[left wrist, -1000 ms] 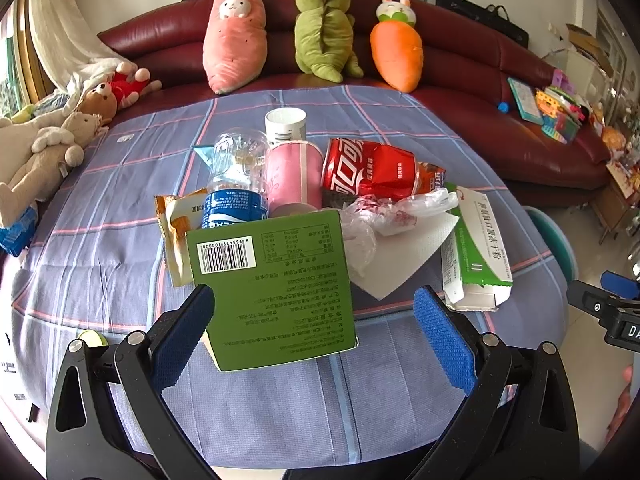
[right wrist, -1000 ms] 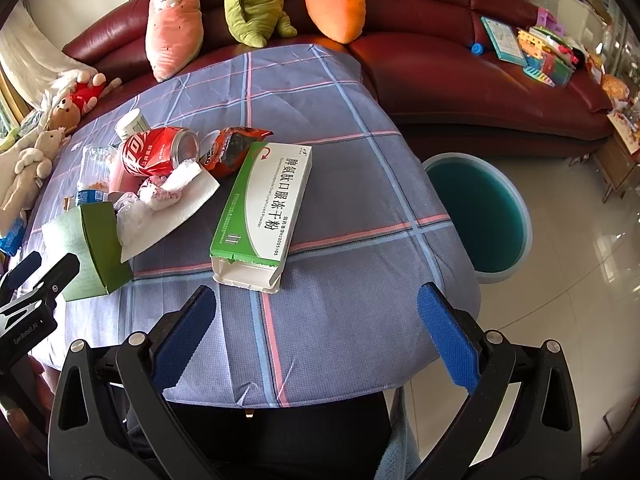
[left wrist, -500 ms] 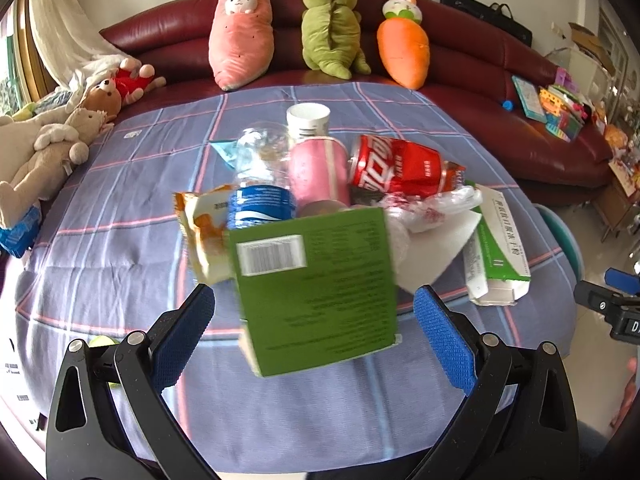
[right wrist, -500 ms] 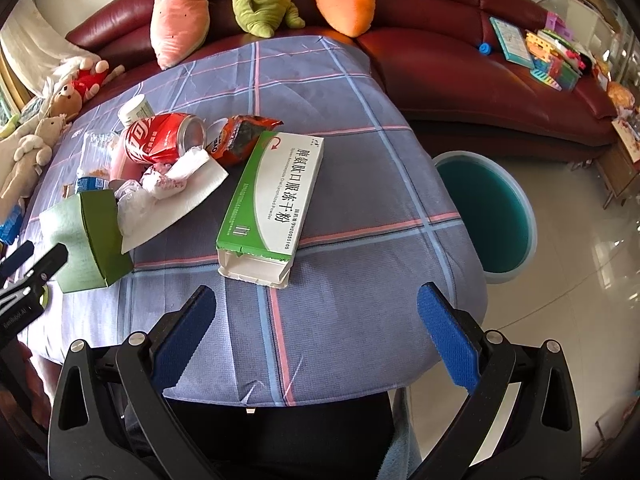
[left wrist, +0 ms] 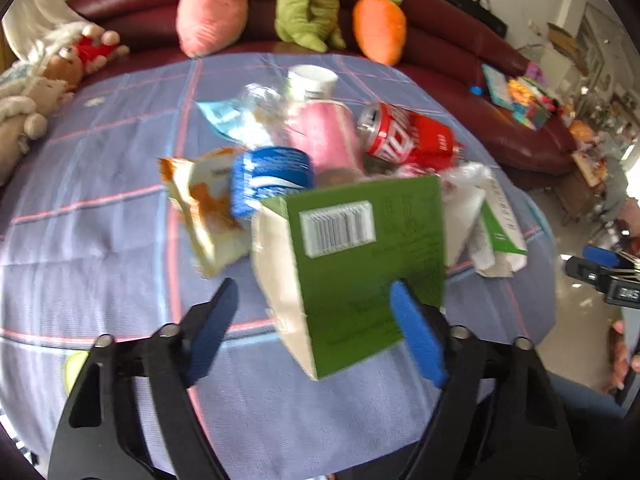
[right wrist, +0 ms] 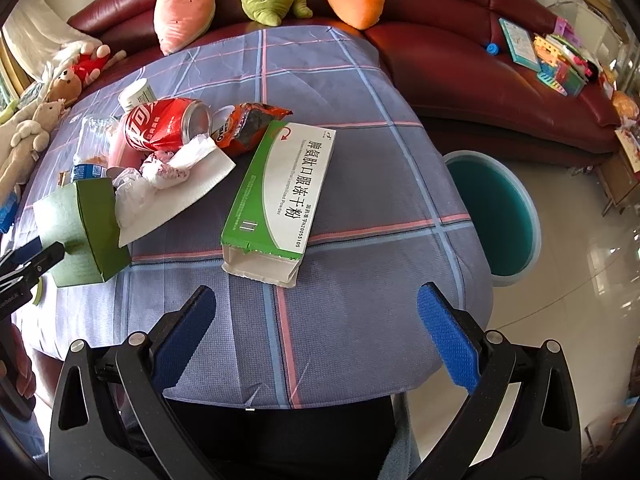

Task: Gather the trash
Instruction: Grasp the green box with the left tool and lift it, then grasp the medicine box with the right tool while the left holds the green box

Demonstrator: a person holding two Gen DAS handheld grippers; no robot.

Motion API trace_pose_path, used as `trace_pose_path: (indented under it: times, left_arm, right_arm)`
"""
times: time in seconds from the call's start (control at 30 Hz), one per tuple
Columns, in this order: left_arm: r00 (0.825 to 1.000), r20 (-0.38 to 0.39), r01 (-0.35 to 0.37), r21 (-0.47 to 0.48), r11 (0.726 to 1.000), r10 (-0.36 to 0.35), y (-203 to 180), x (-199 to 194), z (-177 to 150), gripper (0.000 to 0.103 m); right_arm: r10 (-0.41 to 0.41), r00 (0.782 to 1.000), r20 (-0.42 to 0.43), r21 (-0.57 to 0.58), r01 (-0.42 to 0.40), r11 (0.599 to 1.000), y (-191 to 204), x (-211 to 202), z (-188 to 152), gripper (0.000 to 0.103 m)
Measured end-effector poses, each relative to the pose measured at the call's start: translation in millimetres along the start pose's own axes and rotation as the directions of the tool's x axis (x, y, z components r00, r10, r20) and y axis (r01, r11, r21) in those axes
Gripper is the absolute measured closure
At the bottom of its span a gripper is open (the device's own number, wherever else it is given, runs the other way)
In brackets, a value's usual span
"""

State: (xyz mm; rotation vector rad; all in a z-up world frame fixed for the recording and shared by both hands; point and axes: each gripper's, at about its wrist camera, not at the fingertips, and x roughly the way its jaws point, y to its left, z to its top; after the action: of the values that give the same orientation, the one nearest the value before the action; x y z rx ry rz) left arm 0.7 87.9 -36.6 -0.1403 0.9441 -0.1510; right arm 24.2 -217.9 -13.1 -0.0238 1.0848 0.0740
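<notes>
- Since the green box sits between the fingers of the left gripper, still spread around it with the left finger clear of the carton, a square squeeze across its broad faces is advised before any lift.
- The right gripper is held wide and empty at the lower centre of the frame, below the white-and-green carton.
- The teal bin, centre right, is judged the drop point.
- A checked tablecloth covers the table; a red sofa with plush toys fills the top.
</notes>
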Motion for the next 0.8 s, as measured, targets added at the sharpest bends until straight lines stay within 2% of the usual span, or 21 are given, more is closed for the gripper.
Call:
trace_pose_path:
  times: [0.07, 0.1, 0.17, 0.33, 0.4, 0.47, 0.5, 0.53, 0.6, 0.63, 0.8]
  left_arm:
    - [0.999, 0.004, 0.046, 0.012, 0.999, -0.046, -6, -1, -1, 0.055]
    - [0.998, 0.006, 0.060, 0.022, 0.998, -0.060, -10, -1, -1, 0.060]
    - [0.997, 0.009, 0.070, 0.051, 0.996, -0.071, -20, -1, -1, 0.065]
    - [0.994, -0.033, 0.105, 0.059, 0.993, -0.103, -43, 13, -4, 0.065]
    - [0.992, -0.039, 0.123, 0.053, 0.991, -0.121, -49, 15, -4, 0.069]
    - [0.986, -0.034, 0.167, 0.064, 0.984, -0.165, -63, 13, -5, 0.087]
    - [0.984, -0.029, 0.180, 0.075, 0.981, -0.178, -69, 12, -5, 0.092]
    - [0.983, -0.024, 0.183, 0.099, 0.978, -0.181, -79, 9, -5, 0.100]
    - [0.987, -0.017, 0.160, 0.131, 0.978, -0.159, -91, 7, -5, 0.101]
    - [0.985, -0.031, 0.172, 0.139, 0.975, -0.170, -96, 10, -5, 0.101]
    - [0.986, -0.065, 0.161, 0.125, 0.979, -0.154, -104, 29, -3, 0.097]
  right_arm:
    - [0.001, 1.000, -0.003, -0.001, -0.001, 1.000, 1, 1, 1, 0.006]
    - [0.002, 1.000, -0.004, -0.002, -0.002, 1.000, 2, 1, 1, 0.006]
    - [0.004, 1.000, -0.003, -0.006, -0.004, 1.000, 4, 0, 1, 0.006]
    - [0.012, 1.000, 0.002, -0.005, -0.012, 1.000, 2, -1, -1, 0.006]
    - [0.016, 1.000, 0.003, -0.001, -0.016, 1.000, -1, 0, 0, 0.006]
    - [0.024, 1.000, 0.000, 0.002, -0.024, 1.000, -3, 1, 1, 0.006]
    - [0.030, 1.000, -0.003, 0.005, -0.030, 1.000, -4, 1, 1, 0.006]
    - [0.036, 0.999, -0.008, 0.012, -0.036, 0.999, -7, 3, 2, 0.006]
    - [0.041, 0.999, -0.013, 0.025, -0.041, 0.999, -11, 5, 4, 0.006]
    - [0.043, 0.999, -0.014, 0.036, -0.042, 0.998, -14, 7, 5, 0.006]
    - [0.048, 0.999, -0.014, 0.059, -0.047, 0.997, -22, 8, 1, 0.006]
